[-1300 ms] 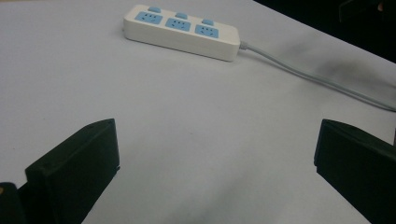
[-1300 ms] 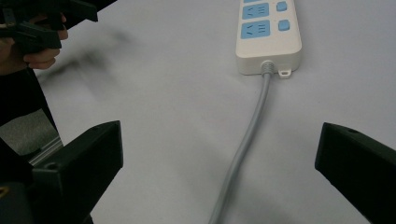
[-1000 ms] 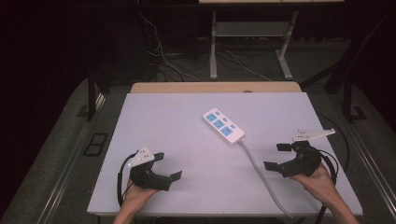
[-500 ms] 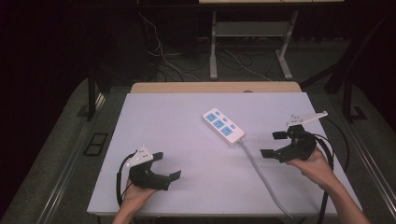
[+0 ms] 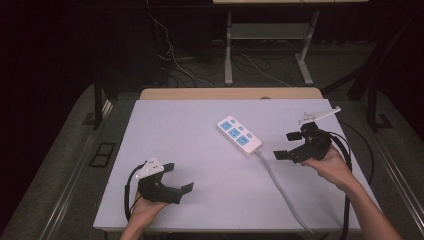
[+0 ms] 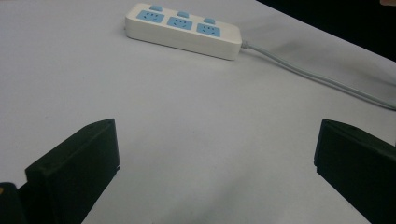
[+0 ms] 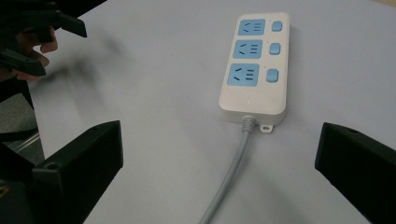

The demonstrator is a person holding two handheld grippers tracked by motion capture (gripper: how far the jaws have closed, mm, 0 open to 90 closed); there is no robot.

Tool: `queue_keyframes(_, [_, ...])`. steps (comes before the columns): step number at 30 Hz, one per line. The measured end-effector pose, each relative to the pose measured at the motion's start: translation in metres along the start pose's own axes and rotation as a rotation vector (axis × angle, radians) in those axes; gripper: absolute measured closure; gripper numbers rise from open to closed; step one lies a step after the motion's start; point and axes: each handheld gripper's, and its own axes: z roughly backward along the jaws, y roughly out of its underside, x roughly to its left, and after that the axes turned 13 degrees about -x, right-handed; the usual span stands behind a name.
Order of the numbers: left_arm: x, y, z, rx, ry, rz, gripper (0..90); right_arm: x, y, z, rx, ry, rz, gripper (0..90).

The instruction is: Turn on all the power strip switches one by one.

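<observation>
A white power strip (image 5: 239, 135) with three blue sockets lies at an angle on the table, right of centre. Its grey cable (image 5: 280, 187) runs back to the near edge. My right gripper (image 5: 286, 145) hovers open just right of the strip's cable end, with nothing between its jaws. In the right gripper view the strip (image 7: 254, 65) lies ahead between the wide-apart jaws of the gripper (image 7: 219, 140). My left gripper (image 5: 178, 177) rests open and empty near the front left. In the left gripper view the strip (image 6: 183, 29) is far ahead of the gripper (image 6: 217, 140).
The pale table (image 5: 175, 130) has a wooden strip along its far edge. Beyond it are a dark floor, loose cables and desk legs. The other hand and its gripper (image 7: 32, 32) appear at the top left of the right gripper view.
My right gripper has moved forward, away from the near edge, and closer to the strip's cable end. The left gripper and the strip have stayed put.
</observation>
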Motion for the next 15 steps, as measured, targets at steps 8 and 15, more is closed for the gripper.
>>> queue_keyframes(8, [0.000, 0.000, 0.000, 0.000, -0.001, 0.000, 0.0, -0.003, -0.017, -0.010, 0.010, -0.003, 0.017, 0.8])
queue_keyframes(15, [0.001, 0.000, 0.001, -0.001, 0.000, 0.001, 0.0, -0.006, -0.029, -0.019, 0.034, 0.006, 0.028, 0.8])
